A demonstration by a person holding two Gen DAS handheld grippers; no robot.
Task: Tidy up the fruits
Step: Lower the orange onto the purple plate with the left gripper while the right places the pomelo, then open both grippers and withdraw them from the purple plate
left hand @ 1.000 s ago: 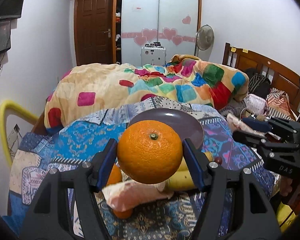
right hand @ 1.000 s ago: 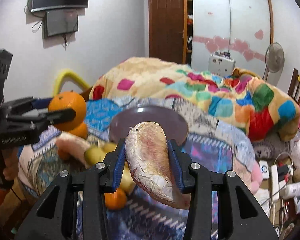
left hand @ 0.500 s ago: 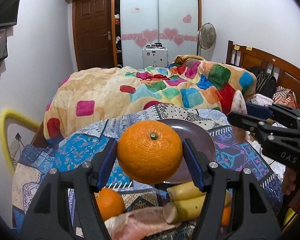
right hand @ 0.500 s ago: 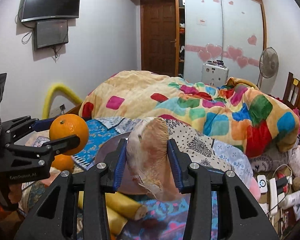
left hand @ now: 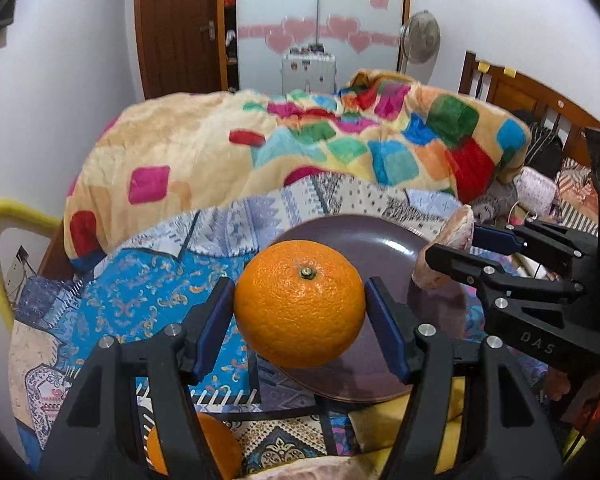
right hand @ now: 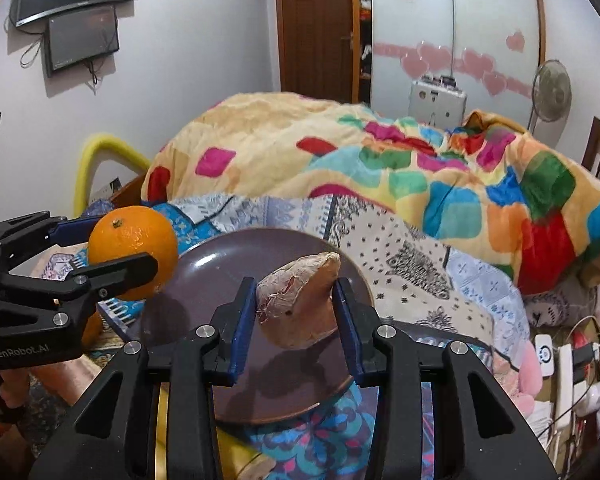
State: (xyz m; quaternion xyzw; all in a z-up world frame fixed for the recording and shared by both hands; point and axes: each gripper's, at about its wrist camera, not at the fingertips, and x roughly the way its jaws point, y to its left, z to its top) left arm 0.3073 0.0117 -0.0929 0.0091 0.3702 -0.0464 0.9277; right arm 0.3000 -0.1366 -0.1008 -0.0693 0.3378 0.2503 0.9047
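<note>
Both grippers now nearer the plate (left hand: 380,236) — one orange (left hand: 300,304), one sweet potato (right hand: 300,304).

The plate (right hand: 228,264) lies on the bed (right hand: 420,264), the orange (right hand: 134,250) over its left edge, the sweet potato (right hand: 300,304) above its middle.

Matt plastic, glossy plate, soft cloth

My left gripper (left hand: 300,312) is matt black plastic with bright metal screw heads and smooth blue pads; the orange (left hand: 300,308) between my fingers has a pebbled, slightly shiny peel. The pinkish-tan fruit (right hand: 300,304) in my right gripper (right hand: 296,316) looks dry, papery and flaking. The brown plate (right hand: 236,264) at centre frame is smooth and glossy, lying on patterned woven cloth (left hand: 148,288). Behind, the blanket (left hand: 340,148) looks plush, and the door (right hand: 316,28) is varnished wood.
</note>
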